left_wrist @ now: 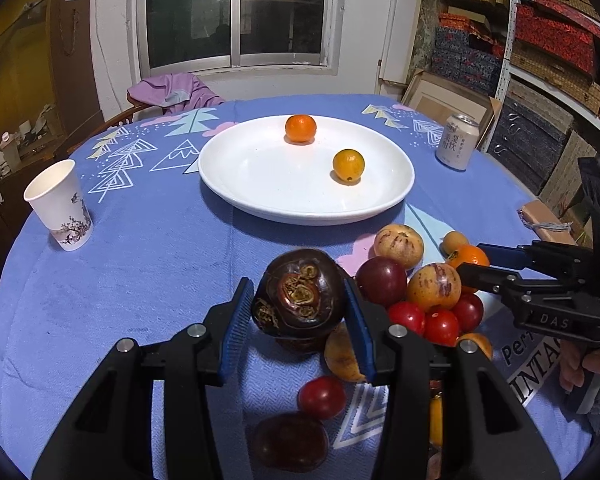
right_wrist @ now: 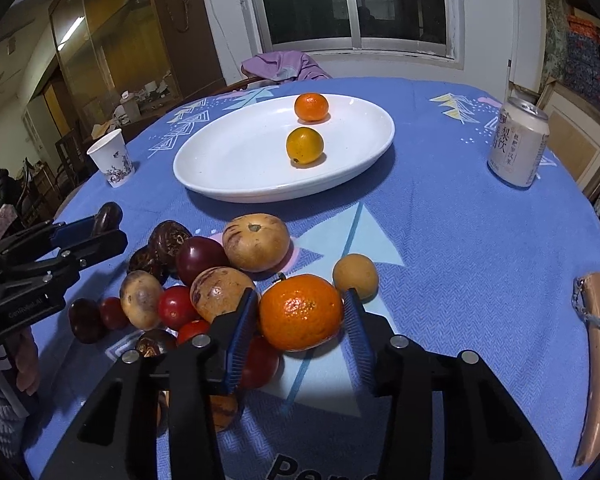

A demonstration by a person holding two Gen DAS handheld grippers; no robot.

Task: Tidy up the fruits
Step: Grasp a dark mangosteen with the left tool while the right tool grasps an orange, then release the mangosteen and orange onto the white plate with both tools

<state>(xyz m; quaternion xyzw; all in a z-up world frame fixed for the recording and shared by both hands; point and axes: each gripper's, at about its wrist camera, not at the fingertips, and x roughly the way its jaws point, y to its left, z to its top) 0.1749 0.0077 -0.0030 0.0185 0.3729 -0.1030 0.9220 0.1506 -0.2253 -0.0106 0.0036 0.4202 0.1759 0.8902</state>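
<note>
The left gripper (left_wrist: 296,312) clamps a hard, glossy dark-brown water chestnut (left_wrist: 298,294) across its middle, lifted above the near pile. The right gripper (right_wrist: 300,316) brackets a soft-skinned, round orange mandarin (right_wrist: 300,312), apparently just touching.

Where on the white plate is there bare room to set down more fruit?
The white plate is bare across its whole left half and near rim. Only its far right is taken, by the orange tangerine and the yellow-orange citrus. The fruit pile in front is crowded.

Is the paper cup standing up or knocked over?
Upright. The cup stands on its base on the blue cloth, open mouth up; its lean is lens distortion. Whether it holds anything, cannot tell.
</note>
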